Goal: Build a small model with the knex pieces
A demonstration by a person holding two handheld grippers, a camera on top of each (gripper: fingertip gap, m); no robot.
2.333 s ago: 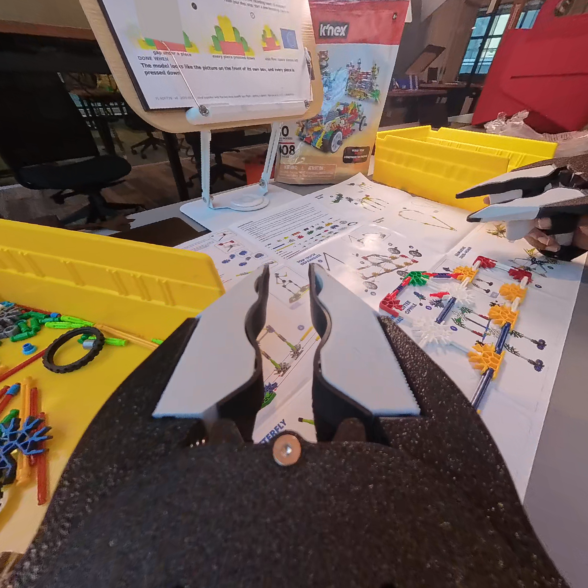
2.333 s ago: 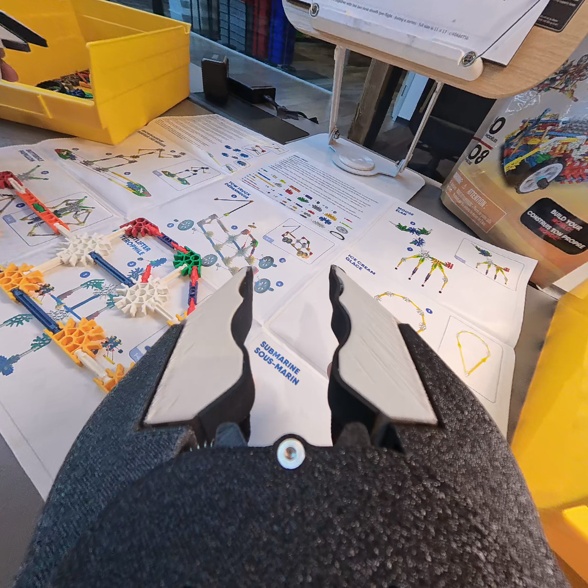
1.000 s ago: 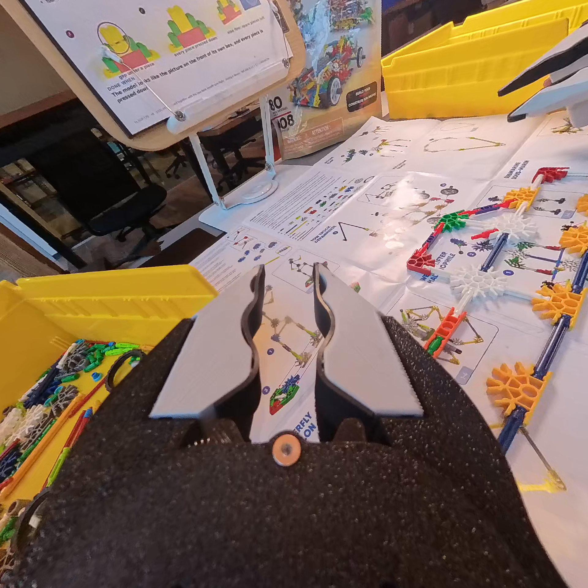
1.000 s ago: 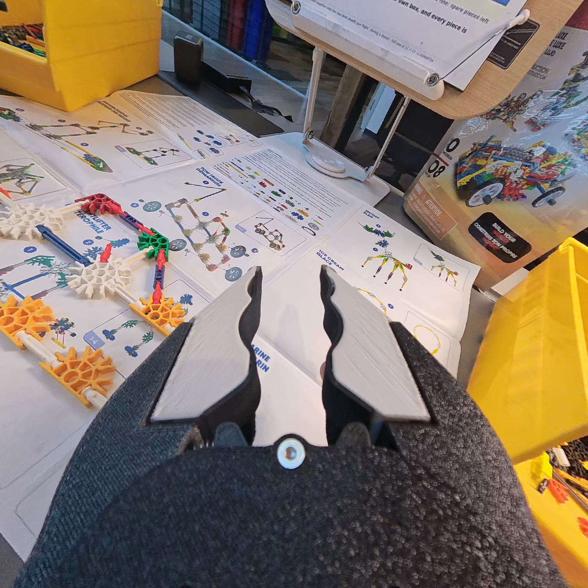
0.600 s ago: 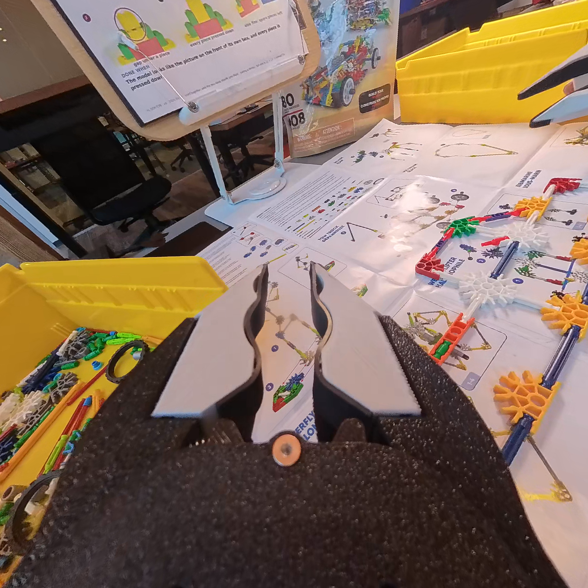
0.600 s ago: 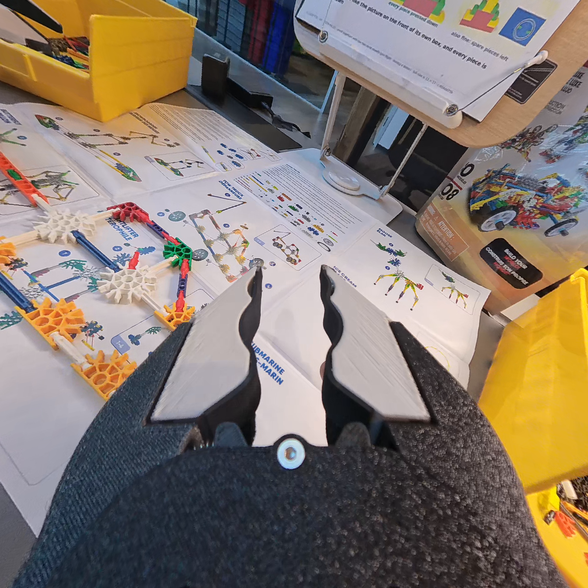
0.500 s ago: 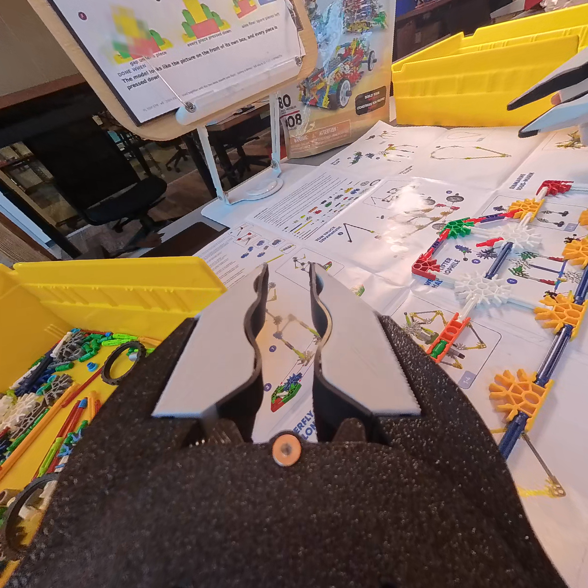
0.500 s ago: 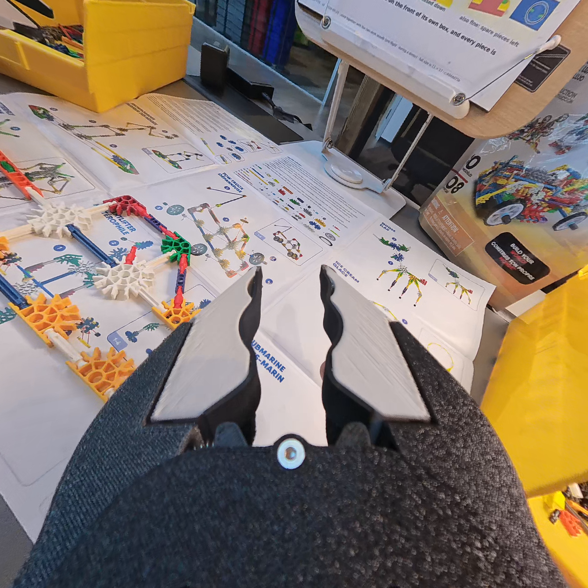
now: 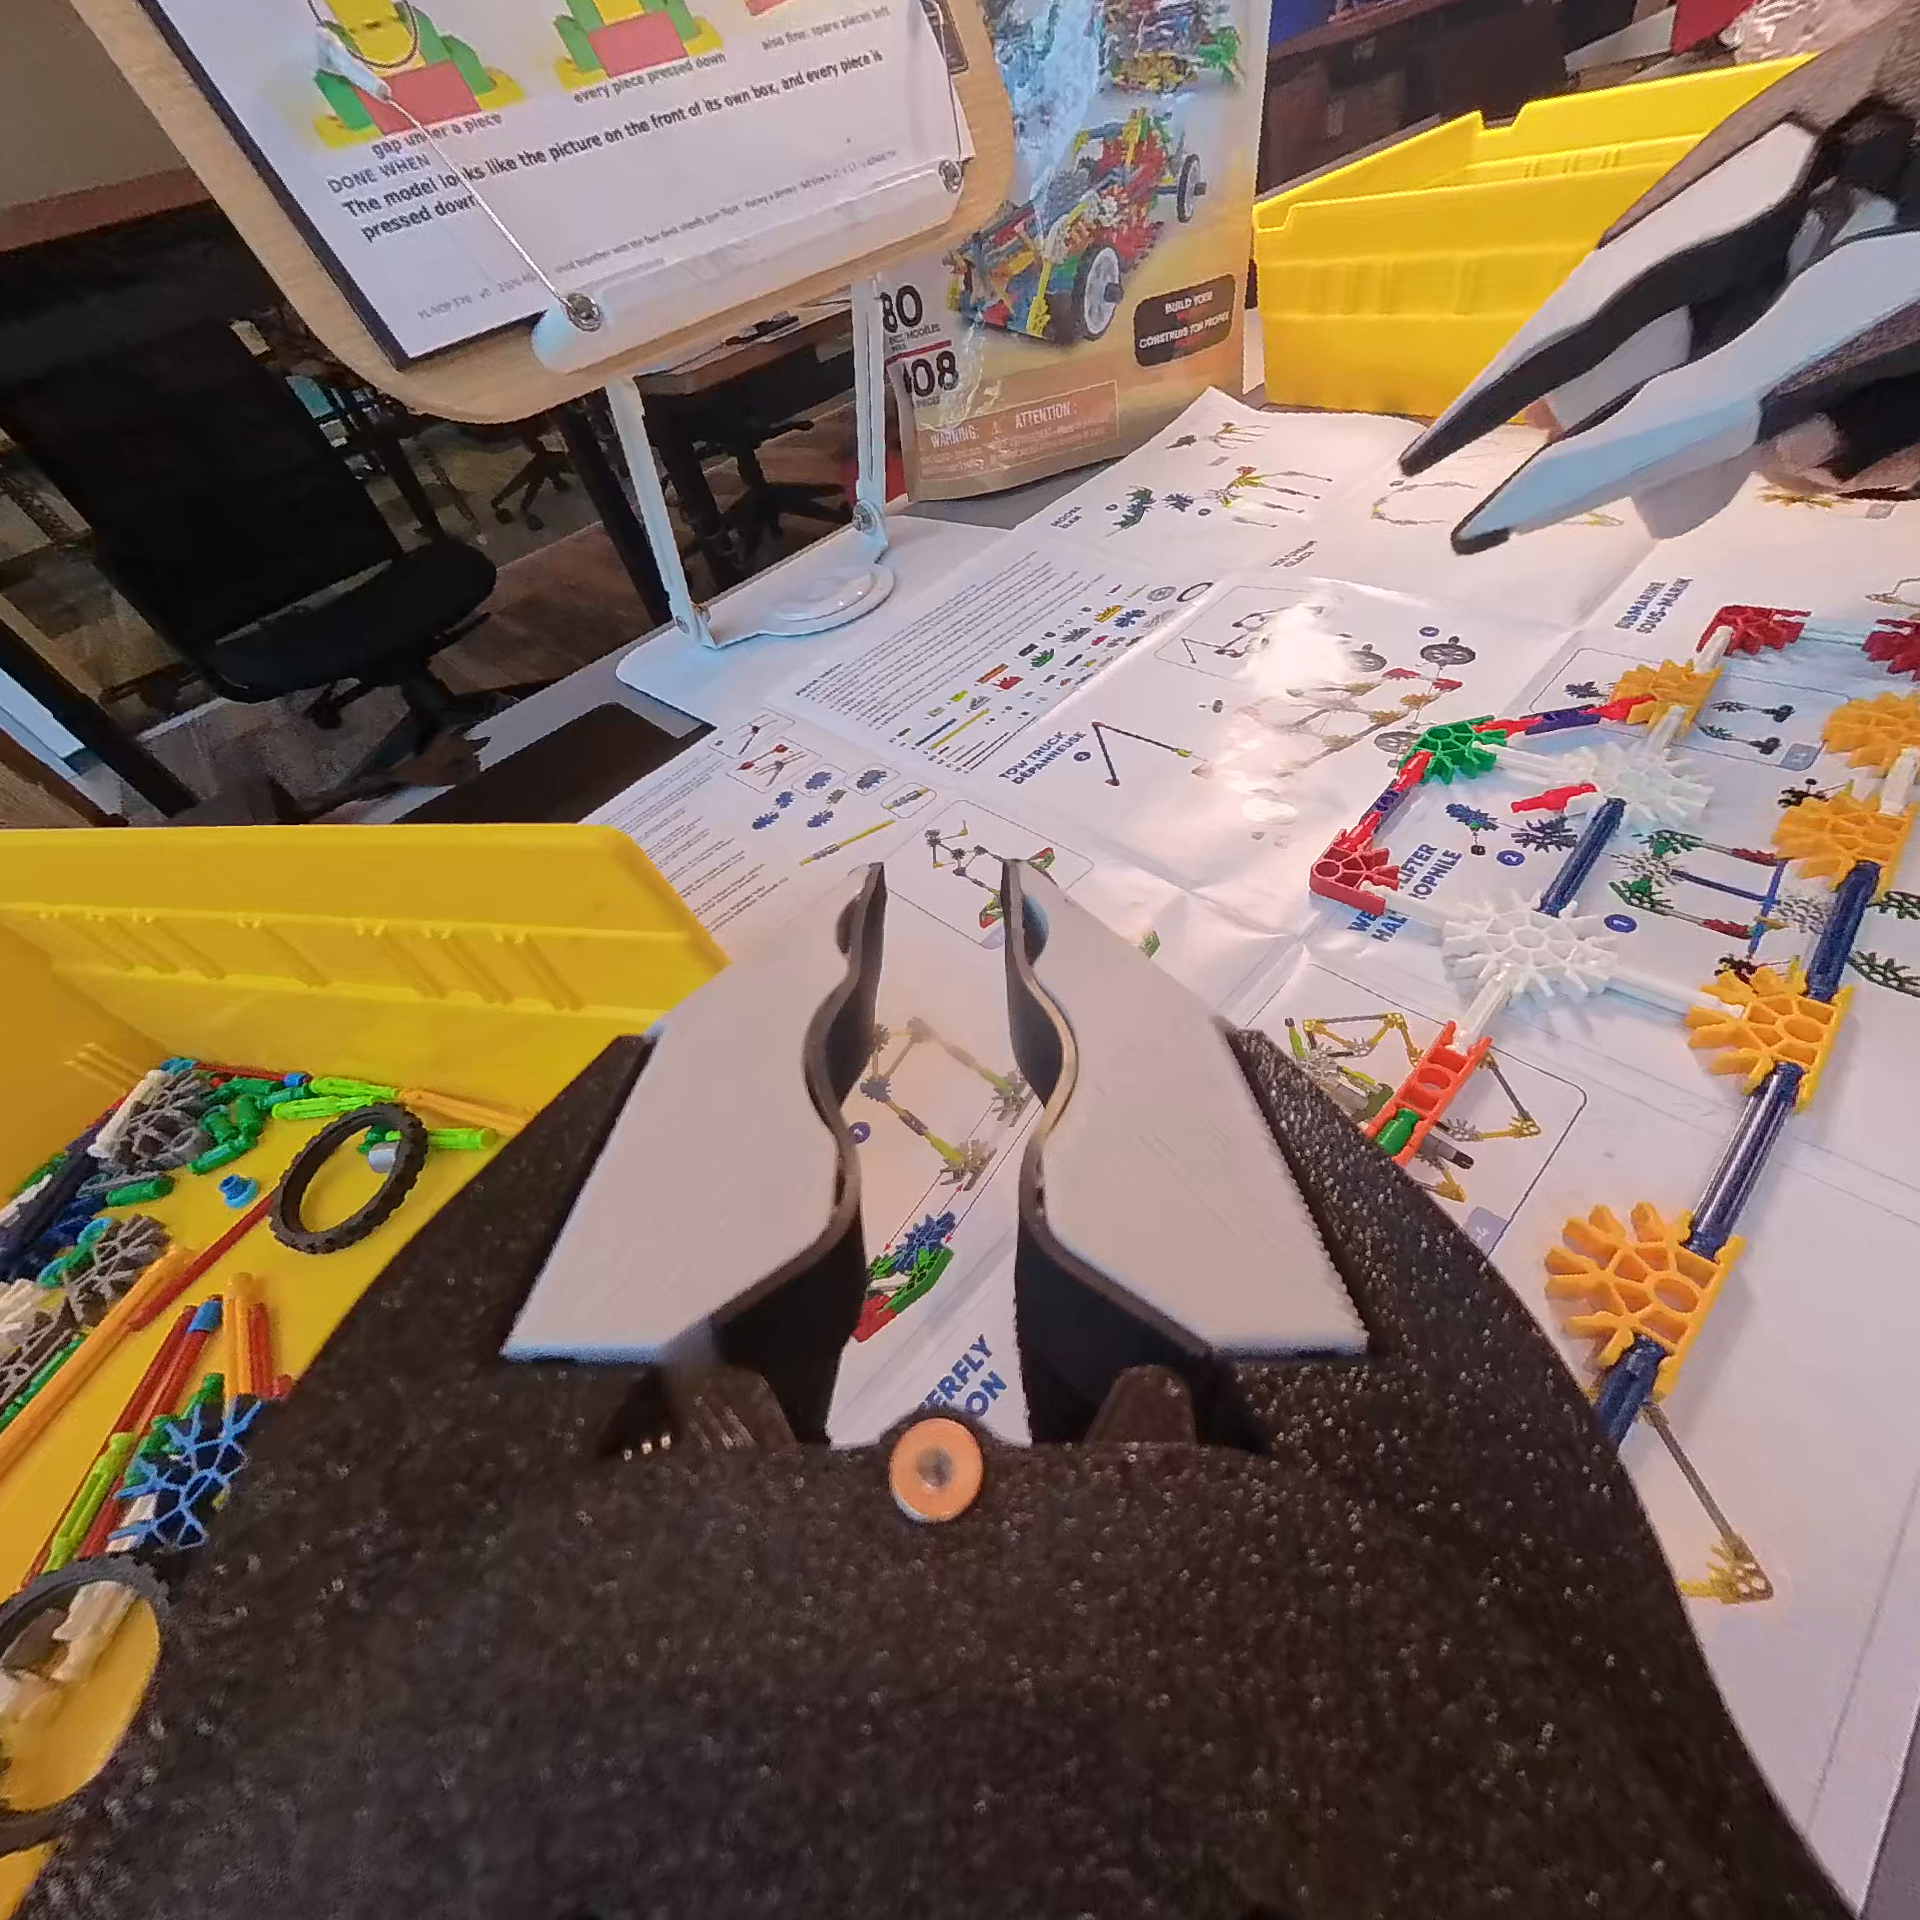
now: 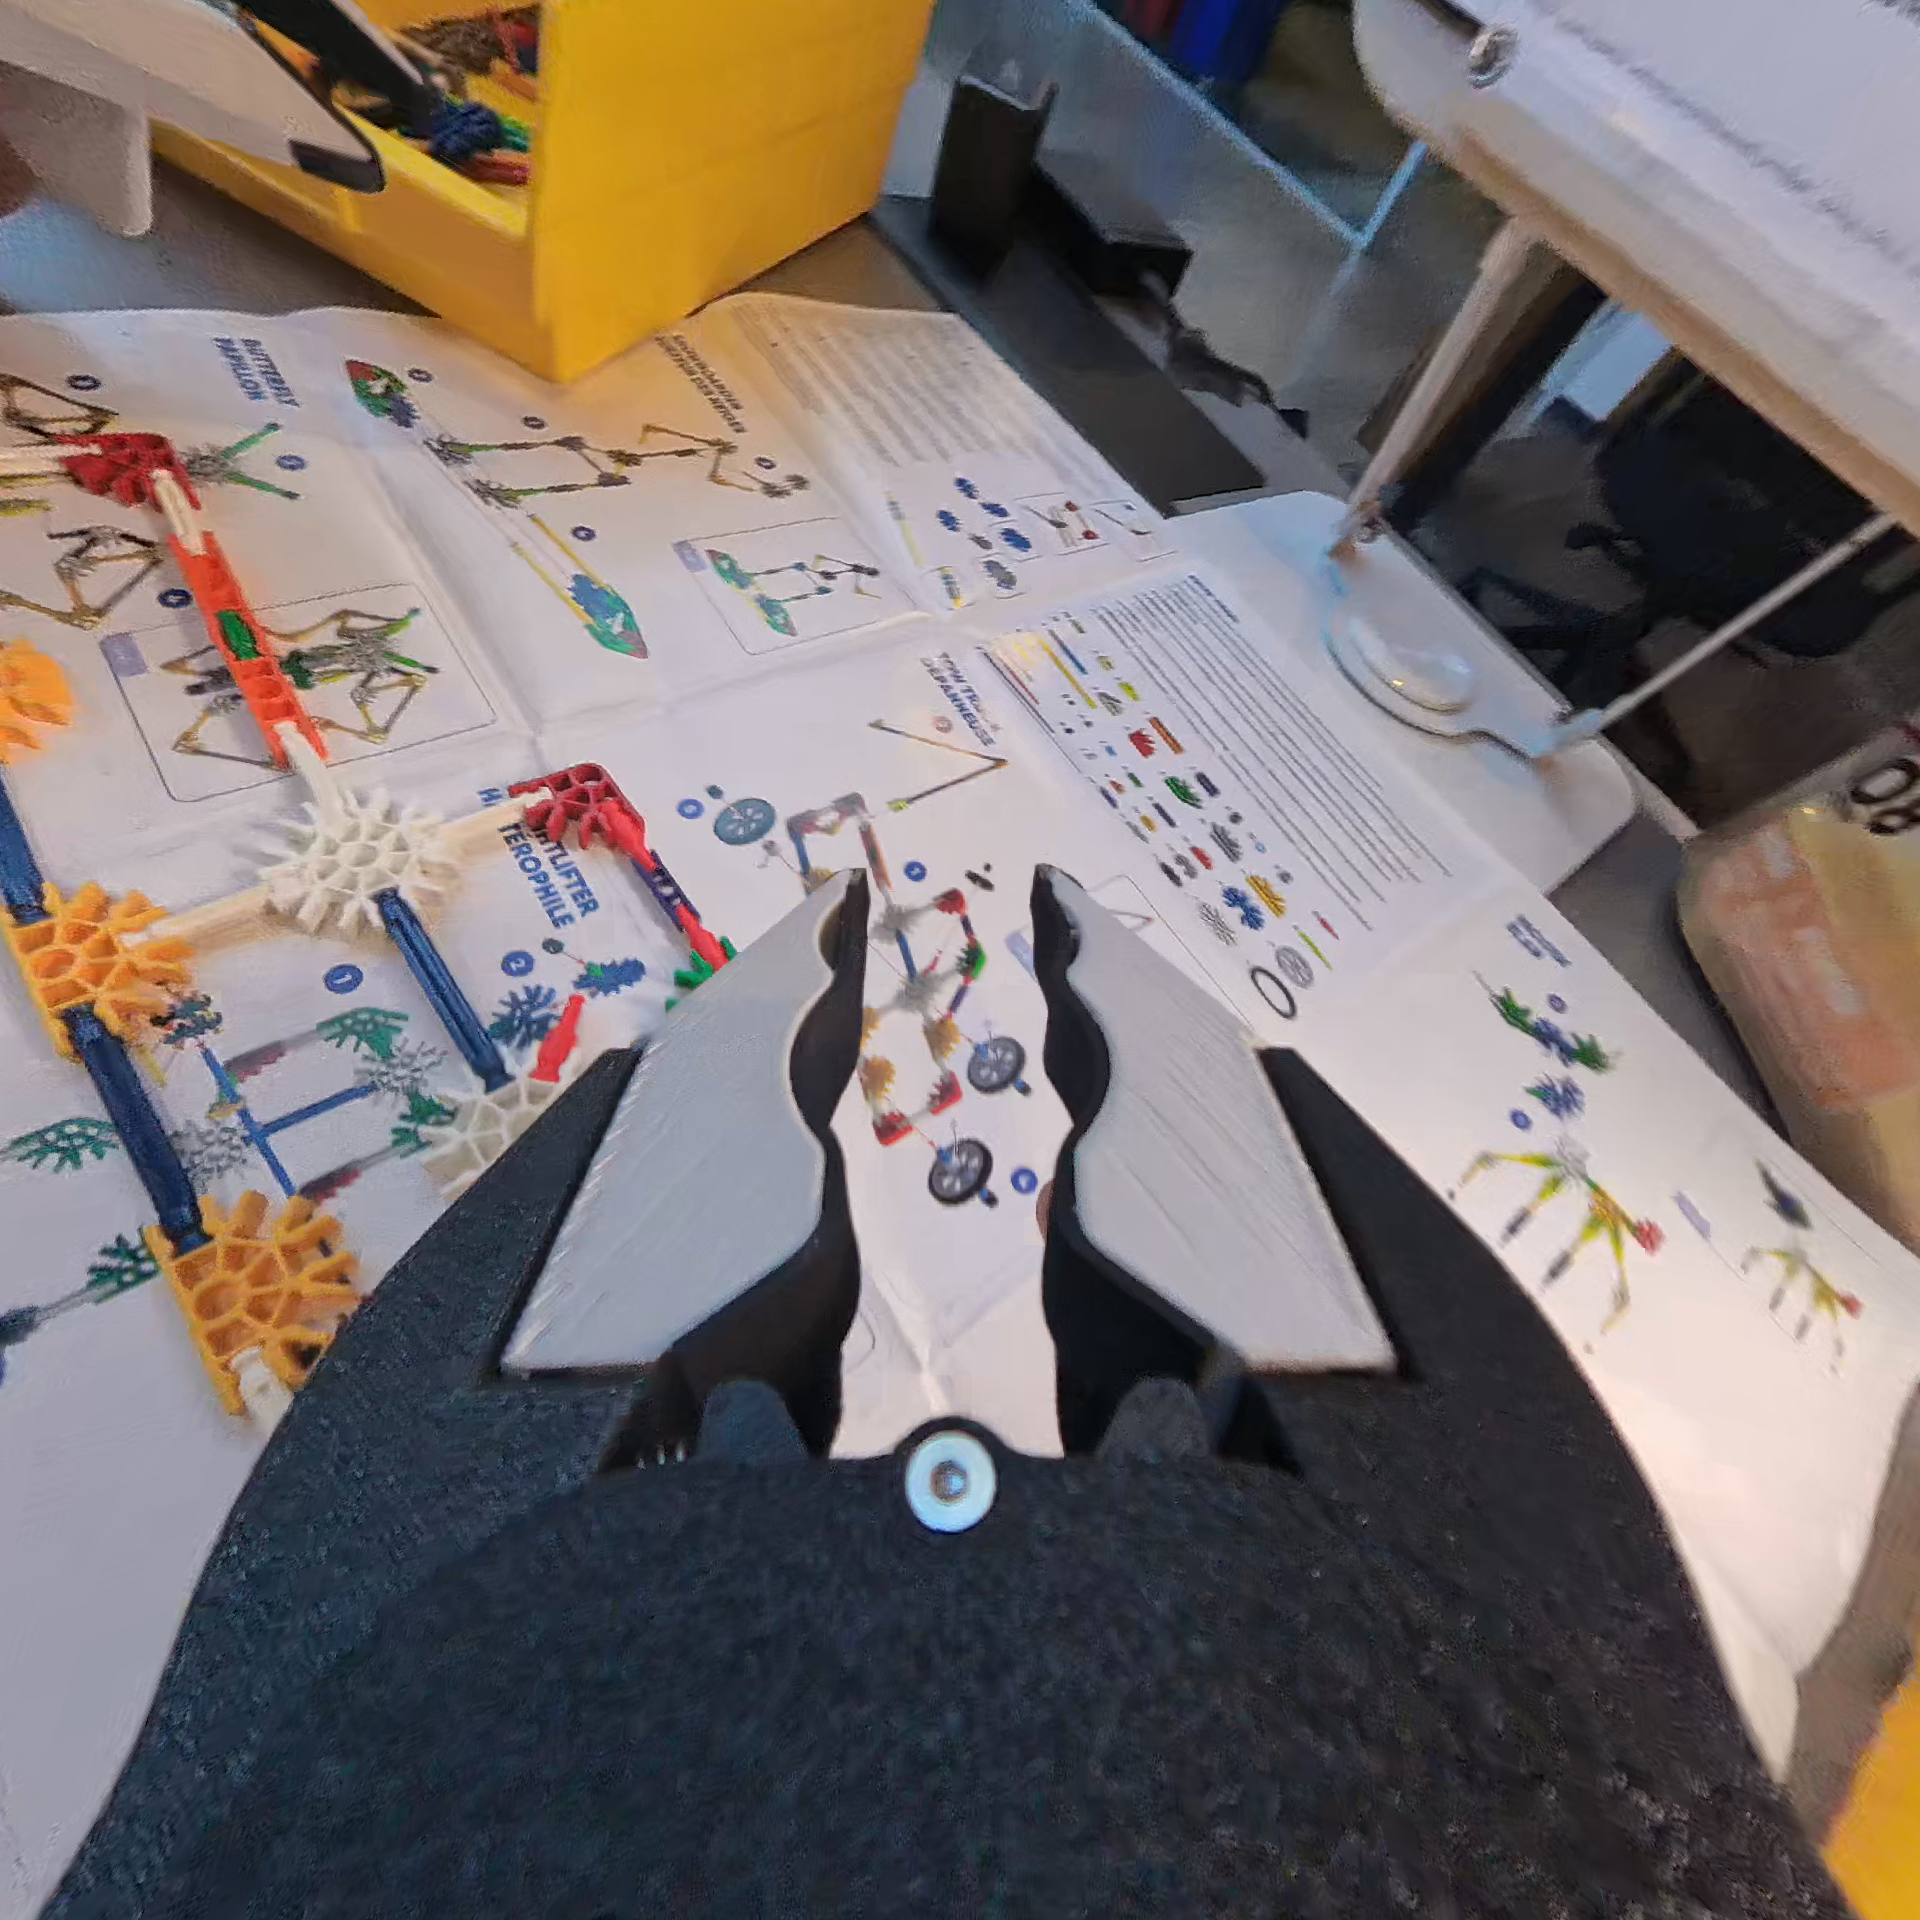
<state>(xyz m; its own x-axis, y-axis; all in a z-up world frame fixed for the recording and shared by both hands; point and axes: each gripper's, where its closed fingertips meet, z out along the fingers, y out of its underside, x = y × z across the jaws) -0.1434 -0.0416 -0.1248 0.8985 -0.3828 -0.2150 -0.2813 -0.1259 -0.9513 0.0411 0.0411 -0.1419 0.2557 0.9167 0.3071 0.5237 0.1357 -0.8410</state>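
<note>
Yellow plastic frames both scenes. The left wrist view shows two yellow bins: one (image 9: 343, 935) close on the left of the left tongs (image 9: 943, 894), loose rods, connectors and a black tyre ring (image 9: 350, 1177) lying inside it, and a second bin (image 9: 1455, 270) far ahead on the right. The right wrist view shows the near bin (image 10: 665, 187) far ahead on its left; a yellow edge at its lower right corner is too blurred to tell.

Both tongs hang above the unfolded instruction sheet (image 9: 1195, 748), touching nothing. The left tongs stand at a narrow gap with nothing between the jaws; the right tongs (image 10: 948, 894) stand a little wider, also empty. Each pair shows in the other's view: the right tongs (image 9: 1444, 499) ahead and to the right of the left pair, the left pair at the upper left of the right wrist view, over the bin.

A flat rod-and-connector model (image 9: 1621, 935) lies on the sheet, to the right of the left tongs and to the left of the right tongs (image 10: 343, 862). In the left wrist view it counts two white snowflake connectors, one green connector (image 9: 1449, 750) and at least five orange ones. The right wrist view, blurred, gives one whole white connector and a second half hidden behind the left finger (image 10: 727, 1122).

Only the left wrist view shows the printed page on the wooden stand board (image 9: 582, 156) and the boxed kit (image 9: 1081, 260) clearly; the right wrist view catches the stand's white base (image 10: 1455, 675).
</note>
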